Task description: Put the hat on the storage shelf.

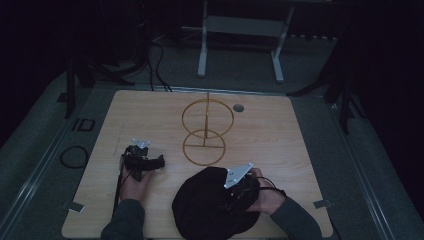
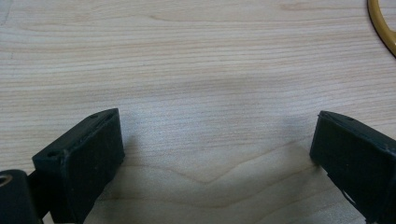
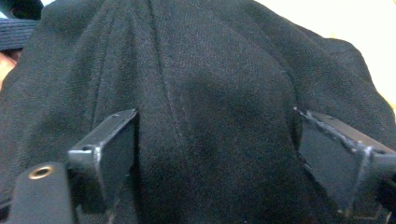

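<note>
- The black cloth hat point(image 1: 212, 207) lies at the near edge of the wooden table point(image 1: 280, 140), in front of the person's right side; in the dim high view its lower rim is cut off by the picture's bottom edge, and it reads as one dark mass with no seam to make out.
- The right gripper view brings the hat point(image 3: 210, 107) close: woven fabric with stitched seams running up it, and a ribbed band at the upper left corner.
- The right gripper point(image 1: 235, 196) sits on the hat's right part; from above its jaws are lost against the dark cloth. Its own camera shows them point(image 3: 215, 154) spread wide, fabric bulging between; whether the pads press on it is hard to tell, so the hat does not look gripped.
- The left gripper point(image 1: 161, 162) rests on the table well left of the hat, its jaws point(image 2: 217, 149) wide apart over bare wood, holding nothing.
- The gold wire stand point(image 1: 206, 131), two rings on an upright rod, stands behind the hat, mid-table; the left gripper view catches just an arc of it point(image 2: 380, 25) at the upper right corner.
- A small grey disc point(image 1: 238, 107) lies beyond the stand, too small to identify.
</note>
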### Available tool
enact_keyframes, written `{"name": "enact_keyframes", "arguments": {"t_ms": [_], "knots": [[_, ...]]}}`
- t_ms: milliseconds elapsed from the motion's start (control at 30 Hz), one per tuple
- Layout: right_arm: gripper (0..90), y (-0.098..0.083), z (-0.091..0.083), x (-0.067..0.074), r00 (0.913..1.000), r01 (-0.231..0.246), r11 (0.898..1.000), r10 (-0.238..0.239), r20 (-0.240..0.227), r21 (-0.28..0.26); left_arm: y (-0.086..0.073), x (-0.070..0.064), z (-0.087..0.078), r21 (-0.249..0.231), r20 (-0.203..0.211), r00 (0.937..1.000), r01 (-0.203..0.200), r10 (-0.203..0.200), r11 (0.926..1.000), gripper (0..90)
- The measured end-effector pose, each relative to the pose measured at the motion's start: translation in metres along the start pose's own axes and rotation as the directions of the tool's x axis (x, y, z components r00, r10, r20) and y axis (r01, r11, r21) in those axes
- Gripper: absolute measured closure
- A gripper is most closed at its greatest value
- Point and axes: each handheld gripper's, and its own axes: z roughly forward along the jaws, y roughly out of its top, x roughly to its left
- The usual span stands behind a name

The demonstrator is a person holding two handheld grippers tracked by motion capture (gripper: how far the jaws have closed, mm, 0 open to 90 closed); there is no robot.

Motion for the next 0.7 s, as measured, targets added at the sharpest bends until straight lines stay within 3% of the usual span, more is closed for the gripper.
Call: {"name": "enact_keyframes", "arguments": {"t_ms": [133,600,667,700], "knots": [[22.6,-0.0008,0.0013,-0.0011,0.9999,-0.007,1.000,0.007,-0.008,0.019,0.0000,0.0000,0.0000,0.000,0.000,1.0000,0.000,0.000,1.0000,2.4],[67.3,-0.0023,0.0020,-0.0052,0.9995,0.001,0.999,0.000,-0.032,0.051,0.0000,0.0000,0.0000,0.000,0.000,1.0000,0.000,0.000,1.0000,2.4],[69.8,-0.0021,0.0019,-0.0055,0.9994,0.001,0.999,0.001,-0.035,0.052,0.0000,0.0000,0.0000,0.000,0.000,1.0000,0.000,0.000,1.0000,2.4],[76.2,-0.0010,0.0012,-0.0057,0.9990,0.013,0.998,-0.010,-0.044,0.058,0.0000,0.0000,0.0000,0.000,0.000,1.0000,0.000,0.000,1.0000,2.4]]}}
